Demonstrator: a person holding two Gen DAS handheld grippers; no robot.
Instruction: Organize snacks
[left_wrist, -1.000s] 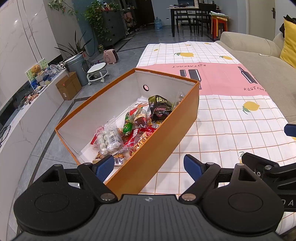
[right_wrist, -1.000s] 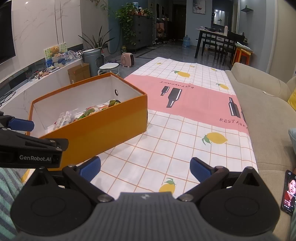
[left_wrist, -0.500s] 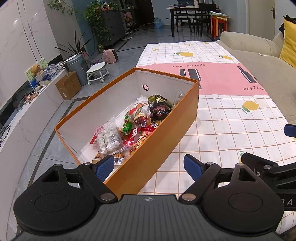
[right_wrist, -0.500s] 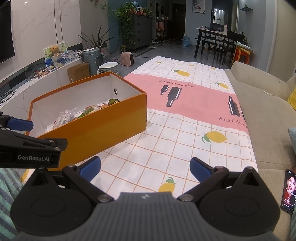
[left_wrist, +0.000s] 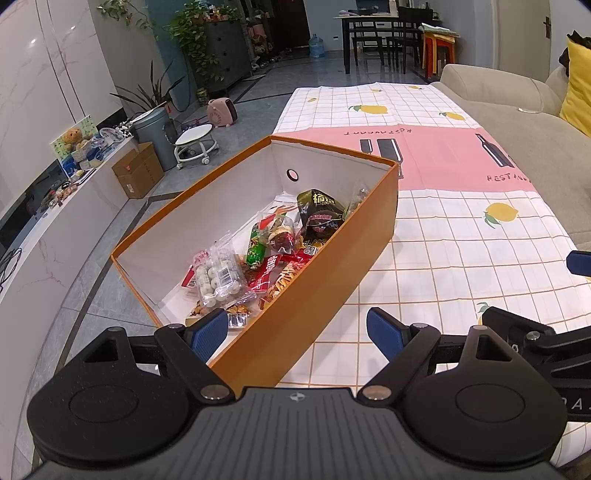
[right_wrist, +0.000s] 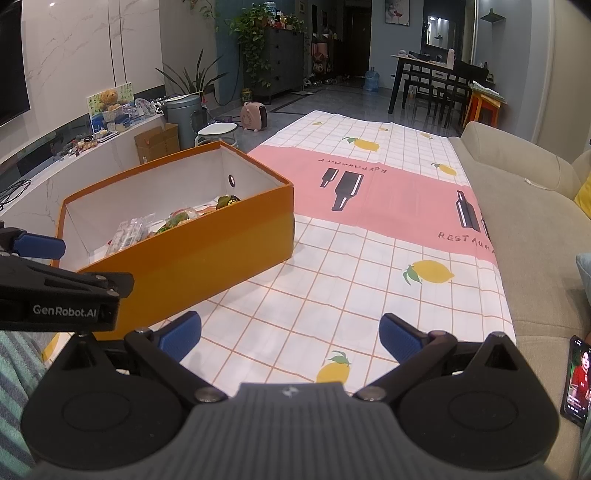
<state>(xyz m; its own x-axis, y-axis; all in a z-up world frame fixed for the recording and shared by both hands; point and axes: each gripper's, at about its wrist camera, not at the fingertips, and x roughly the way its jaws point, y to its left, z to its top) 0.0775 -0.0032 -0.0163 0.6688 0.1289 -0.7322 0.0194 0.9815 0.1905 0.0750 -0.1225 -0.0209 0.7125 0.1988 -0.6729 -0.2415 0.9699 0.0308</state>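
- The left gripper (left_wrist: 297, 332) has its two blue fingers spread wide apart, and nothing is between them.
- It hangs over the near end of an orange box (left_wrist: 325, 273). The box's near corner sits between the two fingers, but I cannot tell if it touches them.
- The right gripper (right_wrist: 290, 338) is spread wide apart too, and it holds nothing.
- It hangs over the tablecloth (right_wrist: 369, 258), to the right of the orange box (right_wrist: 207, 243).
- The box is open at the top. It is white inside and has a small round hole in its far wall.
- The snacks (left_wrist: 273, 251) are all in the box, in a loose heap along the right wall.
- A clear bag of white balls (left_wrist: 218, 277) lies near the front of the heap.
- A dark bag with yellow writing (left_wrist: 319, 214) leans at the back of the heap.
- A green packet (left_wrist: 256, 247) and a red packet (left_wrist: 267, 271) lie in the middle, touching each other.
- The tablecloth is white with orange lines, yellow lemons and a pink band with black bottles.
- A beige sofa (right_wrist: 528, 221) runs along the right side of the cloth.
- A phone (right_wrist: 576, 380) with its screen lit lies on the sofa, at the far right edge of the right view.
- A striped sleeve (right_wrist: 14, 387) shows at the left edge of the right view.
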